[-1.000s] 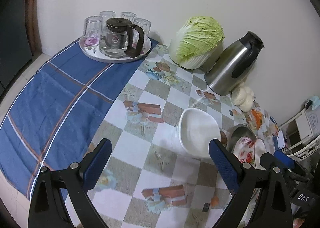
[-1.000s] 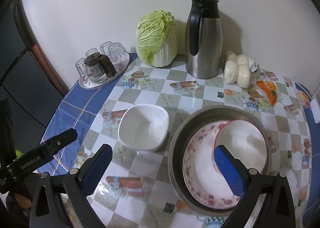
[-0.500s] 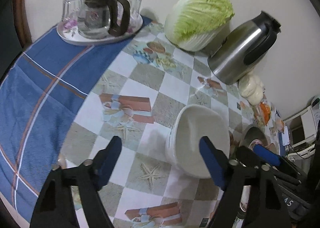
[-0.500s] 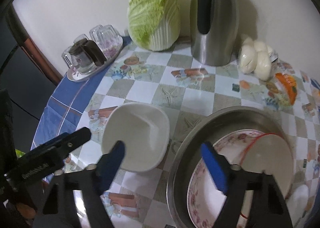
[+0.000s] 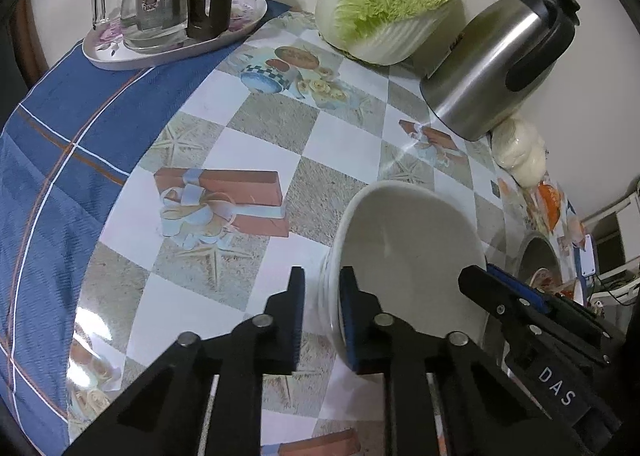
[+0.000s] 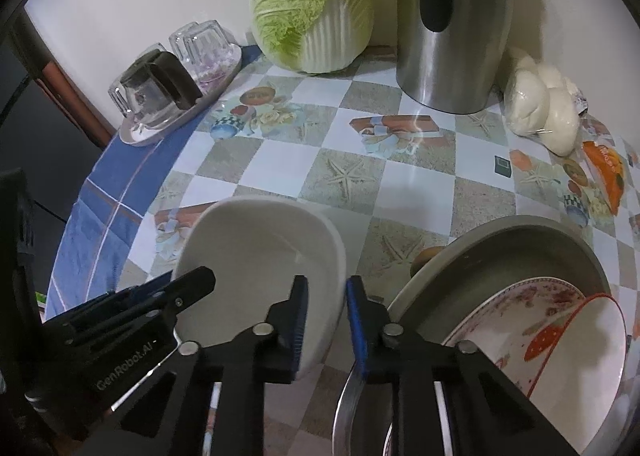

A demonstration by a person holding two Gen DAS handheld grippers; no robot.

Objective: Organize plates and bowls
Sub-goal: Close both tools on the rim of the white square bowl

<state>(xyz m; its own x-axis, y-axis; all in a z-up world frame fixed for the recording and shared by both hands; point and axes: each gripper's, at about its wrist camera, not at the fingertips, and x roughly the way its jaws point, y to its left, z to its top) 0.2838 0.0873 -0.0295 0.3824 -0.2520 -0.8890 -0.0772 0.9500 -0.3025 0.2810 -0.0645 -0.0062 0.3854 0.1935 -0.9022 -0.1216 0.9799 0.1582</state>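
White bowl (image 5: 404,256) on checked worktop (image 5: 256,136), just beside metal basin (image 6: 508,256). Left tongs (image 5: 320,308) just closed, pinching bowl's left rim; right tongs (image 6: 326,320) just closed, pinching opposite rim. Floral plate (image 6: 532,320) and red-rimmed bowl (image 6: 580,356) already inside basin. Judged early: white bowl gripped, not yet lifted; stacking with the rest still to do.
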